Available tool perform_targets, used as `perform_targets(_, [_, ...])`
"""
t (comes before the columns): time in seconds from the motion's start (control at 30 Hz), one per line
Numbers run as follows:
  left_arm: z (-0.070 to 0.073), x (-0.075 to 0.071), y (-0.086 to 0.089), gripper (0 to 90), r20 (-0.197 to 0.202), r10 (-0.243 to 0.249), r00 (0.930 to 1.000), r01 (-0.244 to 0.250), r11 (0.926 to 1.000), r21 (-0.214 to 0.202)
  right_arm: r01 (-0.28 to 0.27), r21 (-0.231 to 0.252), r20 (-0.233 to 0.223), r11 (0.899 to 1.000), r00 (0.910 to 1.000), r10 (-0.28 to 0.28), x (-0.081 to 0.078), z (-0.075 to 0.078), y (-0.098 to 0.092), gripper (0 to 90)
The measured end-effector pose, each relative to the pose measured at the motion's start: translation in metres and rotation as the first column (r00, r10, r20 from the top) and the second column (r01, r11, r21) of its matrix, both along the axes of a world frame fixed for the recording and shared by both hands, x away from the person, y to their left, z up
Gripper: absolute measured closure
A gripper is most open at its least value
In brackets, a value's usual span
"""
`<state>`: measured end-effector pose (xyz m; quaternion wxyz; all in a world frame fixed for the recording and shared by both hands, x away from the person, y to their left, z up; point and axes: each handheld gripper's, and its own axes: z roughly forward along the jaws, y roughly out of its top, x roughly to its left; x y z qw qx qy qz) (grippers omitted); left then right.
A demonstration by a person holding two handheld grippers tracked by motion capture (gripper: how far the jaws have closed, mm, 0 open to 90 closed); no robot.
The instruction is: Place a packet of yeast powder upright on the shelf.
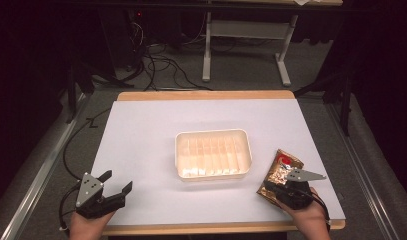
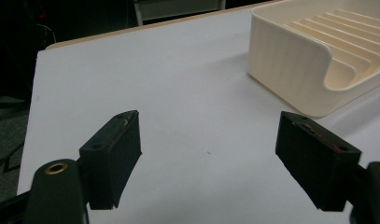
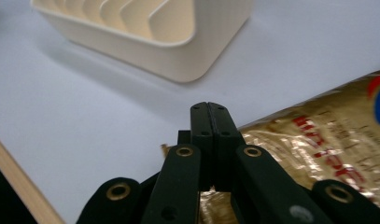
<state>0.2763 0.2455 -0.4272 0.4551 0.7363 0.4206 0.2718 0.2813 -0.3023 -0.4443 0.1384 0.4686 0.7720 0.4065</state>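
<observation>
Snack packet pinched beside the tray

My right gripper (image 1: pixel 286 186) fingers pinch the gold packet (image 1: pixel 278 172) right of the cream tray (image 1: pixel 213 171) — likely for loading; left gripper (image 1: pixel 116 182) fingers spread, idle on the tabletop (image 1: pixel 151 130).

1. Gold foil packet (image 3: pixel 327 140): carries red printed characters and part of a red-and-blue round emblem at the frame edge; the print is too blurred to read, possibly non-Latin script.
2. High view: the packet shows a red mark, illegible.
</observation>
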Motion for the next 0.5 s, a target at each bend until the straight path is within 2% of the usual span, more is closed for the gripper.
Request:
perform_targets(0.07, [0.000, -0.003, 0.002, 22.6, -0.002, -0.001, 1.0000, 0.001, 1.0000, 0.009, 0.033, 0.035, 0.015, 0.999, 0.9993, -0.034, 0.005, 0.003, -0.012, 87.0])
perform_targets(0.17, [-0.001, -0.004, 0.002, 22.6, -0.006, -0.004, 1.0000, 0.004, 0.9999, 0.014, 0.056, 0.057, 0.021, 0.997, 0.9981, -0.058, 0.009, 0.004, -0.019, 85.5])
perform_targets(0.2, [-0.001, -0.005, 0.003, 22.6, -0.008, -0.005, 1.0000, 0.005, 0.9998, 0.018, 0.081, 0.080, 0.025, 0.994, 0.9963, -0.083, 0.012, 0.005, -0.026, 83.1])
perform_targets(0.37, [-0.002, -0.006, 0.004, 22.6, -0.014, -0.008, 0.9999, 0.008, 0.9998, 0.019, 0.121, 0.110, 0.023, 0.987, 0.9919, -0.125, 0.020, 0.005, -0.038, 76.7])
perform_targets(0.4, [-0.002, -0.006, 0.003, 22.6, -0.013, -0.011, 0.9999, 0.011, 0.9997, 0.020, 0.145, 0.118, 0.015, 0.982, 0.9889, -0.148, 0.022, 0.004, -0.042, 73.9])
perform_targets(0.5, [-0.003, -0.005, 0.001, 22.6, -0.016, -0.022, 0.9996, 0.022, 0.9994, 0.026, 0.170, 0.126, 0.015, 0.977, 0.9847, -0.174, 0.024, 0.003, -0.047, 69.7])
